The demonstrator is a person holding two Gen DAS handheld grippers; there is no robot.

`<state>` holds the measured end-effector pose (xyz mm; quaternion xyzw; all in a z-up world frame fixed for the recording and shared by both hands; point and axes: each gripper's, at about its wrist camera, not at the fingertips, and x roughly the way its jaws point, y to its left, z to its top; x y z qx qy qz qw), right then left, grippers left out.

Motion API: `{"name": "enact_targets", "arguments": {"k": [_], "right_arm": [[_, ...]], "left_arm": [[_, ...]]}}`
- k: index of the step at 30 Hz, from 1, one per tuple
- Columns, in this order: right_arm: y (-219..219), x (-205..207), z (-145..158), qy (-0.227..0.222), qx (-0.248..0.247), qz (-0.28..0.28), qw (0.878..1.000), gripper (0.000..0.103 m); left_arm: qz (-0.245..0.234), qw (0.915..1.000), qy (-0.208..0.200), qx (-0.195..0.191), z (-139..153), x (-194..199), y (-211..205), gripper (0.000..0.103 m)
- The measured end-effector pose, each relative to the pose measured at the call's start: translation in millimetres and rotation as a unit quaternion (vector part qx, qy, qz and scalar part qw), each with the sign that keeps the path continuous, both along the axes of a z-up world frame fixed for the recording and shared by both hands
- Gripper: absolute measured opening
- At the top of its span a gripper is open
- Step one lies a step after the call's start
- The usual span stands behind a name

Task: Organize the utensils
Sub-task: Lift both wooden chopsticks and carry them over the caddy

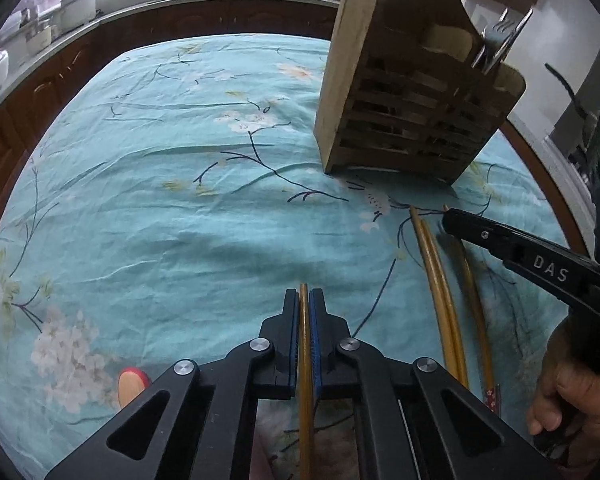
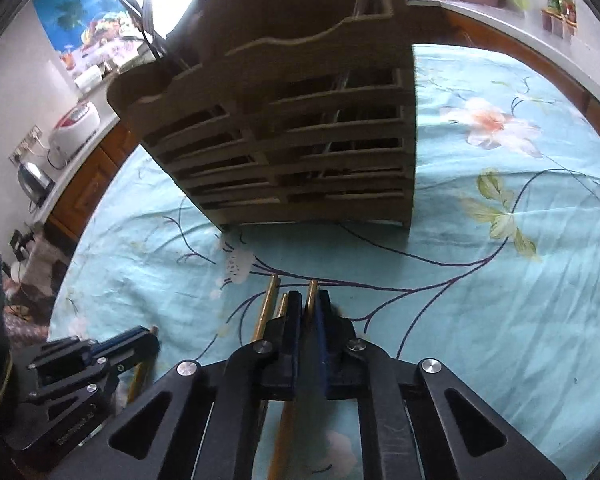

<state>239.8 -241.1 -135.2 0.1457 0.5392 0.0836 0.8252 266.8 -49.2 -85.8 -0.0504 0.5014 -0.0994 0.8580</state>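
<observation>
Chopsticks pinched in both tongs, wooden holder (image 2: 284, 128) ahead

Left tongs (image 1: 305, 300) and right tongs (image 2: 310, 304) each clamp one chopstick (image 1: 305, 360), lengthwise toward the holder; right sits nearer; two lie on the desk (image 1: 180, 200).

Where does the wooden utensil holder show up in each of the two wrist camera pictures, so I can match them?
Left wrist view: the wooden utensil holder stands upper right, beyond the right gripper.
Right wrist view: the wooden utensil holder fills the upper centre, straight ahead of the right gripper.
Shared landmark: the teal floral tablecloth it stands on.
</observation>
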Motion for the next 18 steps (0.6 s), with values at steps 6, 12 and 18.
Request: {"name": "enact_targets", "arguments": {"k": [6,12,18], "right_arm": [[-10,-8,26,-0.022,0.018,-0.012,1.000,0.006],[-15,-13,52,-0.051,0.030,-0.026,0.998,0.005],[-18,-22,82,-0.088,0.036,-0.039,0.995,0.005]], "left_arm": [[0.016,0.9994,-0.017,-0.028,18,-11,12,0.004],[0.029,0.9976,-0.047,-0.043,46,-27,25,0.004],[0.031,0.9953,-0.072,-0.056,74,-48,32,0.004]]}}
